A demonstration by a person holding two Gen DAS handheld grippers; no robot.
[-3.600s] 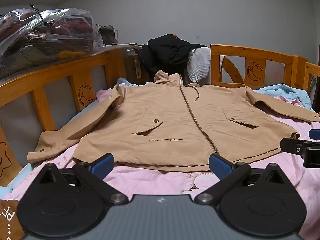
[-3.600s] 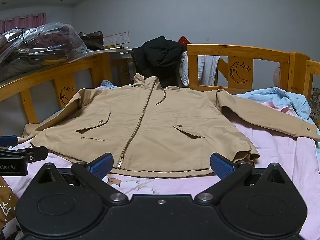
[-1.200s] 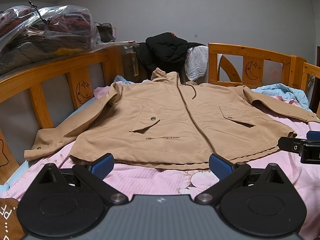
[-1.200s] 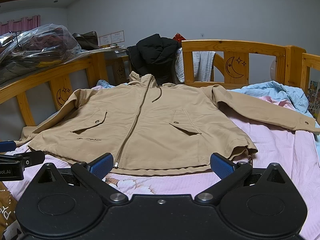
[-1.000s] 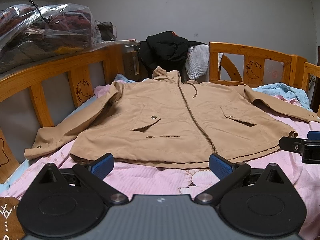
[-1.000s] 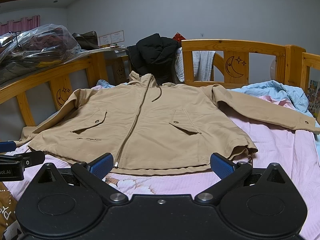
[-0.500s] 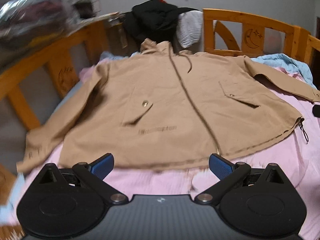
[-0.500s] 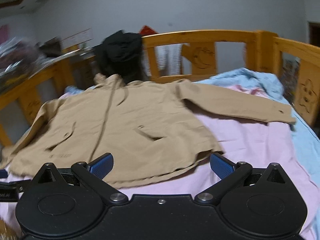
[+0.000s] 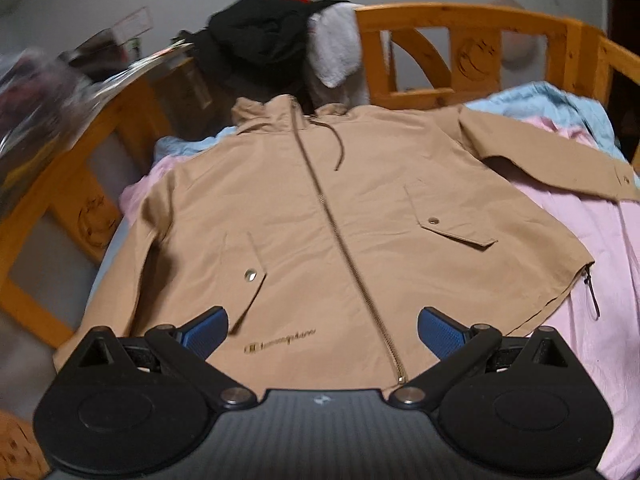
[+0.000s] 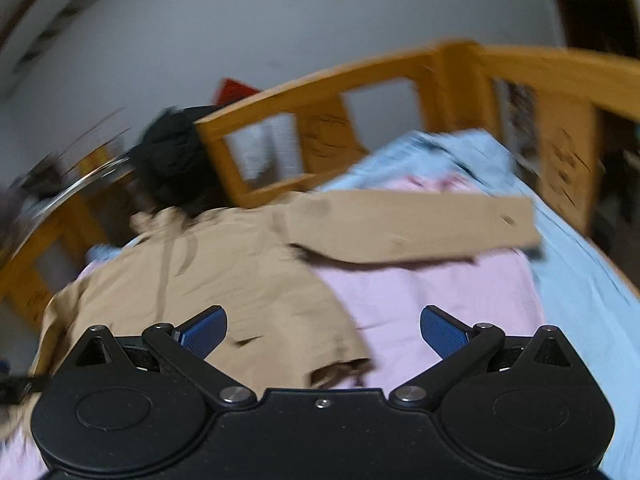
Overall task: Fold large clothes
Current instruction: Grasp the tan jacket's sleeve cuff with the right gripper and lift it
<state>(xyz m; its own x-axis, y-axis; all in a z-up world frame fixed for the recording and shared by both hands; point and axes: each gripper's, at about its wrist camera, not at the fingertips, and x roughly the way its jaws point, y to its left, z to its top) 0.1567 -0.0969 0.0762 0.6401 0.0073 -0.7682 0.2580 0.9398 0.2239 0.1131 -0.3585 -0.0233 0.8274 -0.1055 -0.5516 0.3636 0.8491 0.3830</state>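
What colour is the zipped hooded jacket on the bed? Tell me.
Tan hooded zip-front jacket, with gold-toned snaps and zipper; clearest in the left wrist view.

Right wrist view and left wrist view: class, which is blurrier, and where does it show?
Right wrist view: heavy motion smear across the tan jacket and bed rail. Left wrist view: jacket sharp at centre, its edges softly blurred; rails bowed by fisheye.

Wooden bed (image 9: 460,20) — pink sheet (image 9: 592,240), tan jacket (image 9: 320,220)

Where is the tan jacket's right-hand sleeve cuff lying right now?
In the right wrist view, the cuff lies at upper right, stretched over the pink sheet onto the light blue blanket, near the wooden bed rail.
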